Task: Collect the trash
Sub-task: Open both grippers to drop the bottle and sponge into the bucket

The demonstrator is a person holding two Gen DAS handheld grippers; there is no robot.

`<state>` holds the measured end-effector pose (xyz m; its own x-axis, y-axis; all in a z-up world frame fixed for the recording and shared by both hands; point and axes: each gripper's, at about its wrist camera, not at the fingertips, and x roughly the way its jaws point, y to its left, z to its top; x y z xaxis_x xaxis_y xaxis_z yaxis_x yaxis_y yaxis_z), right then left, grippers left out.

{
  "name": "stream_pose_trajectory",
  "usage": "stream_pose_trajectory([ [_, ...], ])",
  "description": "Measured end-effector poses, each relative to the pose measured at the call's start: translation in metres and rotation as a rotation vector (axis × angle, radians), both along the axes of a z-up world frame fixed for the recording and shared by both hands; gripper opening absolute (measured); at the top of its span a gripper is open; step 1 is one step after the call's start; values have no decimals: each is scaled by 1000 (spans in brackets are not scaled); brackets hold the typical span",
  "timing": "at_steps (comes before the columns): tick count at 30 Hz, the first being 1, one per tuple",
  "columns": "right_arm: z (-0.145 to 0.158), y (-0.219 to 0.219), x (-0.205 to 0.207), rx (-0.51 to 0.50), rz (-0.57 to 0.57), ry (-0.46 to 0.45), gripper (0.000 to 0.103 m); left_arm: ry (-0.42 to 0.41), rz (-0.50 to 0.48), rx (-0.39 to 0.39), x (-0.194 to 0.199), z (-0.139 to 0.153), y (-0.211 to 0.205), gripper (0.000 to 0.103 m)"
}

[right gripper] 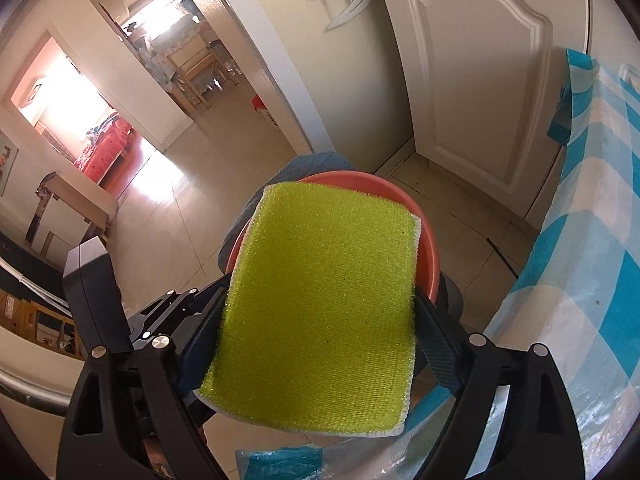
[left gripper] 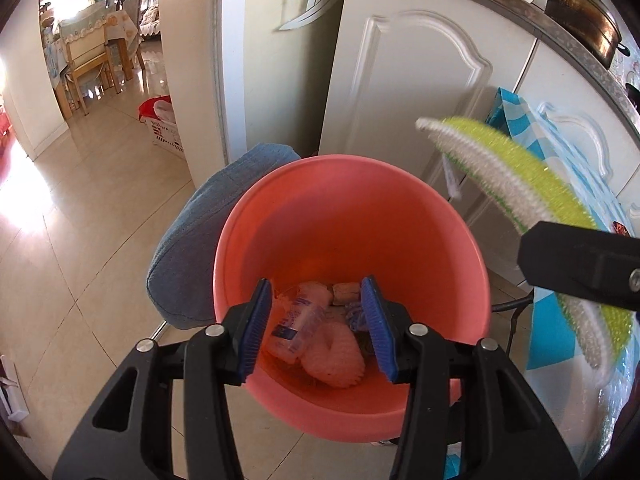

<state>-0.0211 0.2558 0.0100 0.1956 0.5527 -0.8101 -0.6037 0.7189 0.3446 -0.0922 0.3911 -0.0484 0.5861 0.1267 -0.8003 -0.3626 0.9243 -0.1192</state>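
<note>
A coral-pink bucket (left gripper: 280, 176) stands below my left gripper (left gripper: 316, 286). Its blue pads are apart with nothing pressed between them. On the bucket's bottom lie a clear plastic bottle (left gripper: 298, 326), a pink foam net (left gripper: 336, 364) and other scraps. My right gripper (right gripper: 320, 300) is shut on a yellow-green scouring pad (right gripper: 320, 304) with a white back, gripped by its two side edges. The pad hangs over the bucket's rim (right gripper: 429, 248) and hides most of the bucket there. In the left wrist view the pad (left gripper: 516, 176) arches at the upper right, above a black finger (left gripper: 576, 264) of the right gripper.
A blue denim-covered shape (left gripper: 192, 248) presses against the bucket's left side. White cabinet doors (left gripper: 420, 92) stand behind. A table with a blue-and-white checked cloth (right gripper: 592, 240) is at the right. Tiled floor (left gripper: 92, 208) runs left to a doorway with a white basket (left gripper: 166, 130).
</note>
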Motion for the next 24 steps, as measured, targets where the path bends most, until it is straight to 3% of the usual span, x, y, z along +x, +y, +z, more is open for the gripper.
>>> stream_pose_trajectory([
  [8, -2, -3, -3, 3, -20, -21, 90, 4, 27, 14, -2, -3, 5, 83],
  [13, 3, -17, -6, 29, -47, -44, 90, 15, 43, 32, -2, -3, 6, 90],
  [24, 15, -45, -15, 62, -92, -85, 90, 15, 34, 71, -5, 5, -3, 94],
])
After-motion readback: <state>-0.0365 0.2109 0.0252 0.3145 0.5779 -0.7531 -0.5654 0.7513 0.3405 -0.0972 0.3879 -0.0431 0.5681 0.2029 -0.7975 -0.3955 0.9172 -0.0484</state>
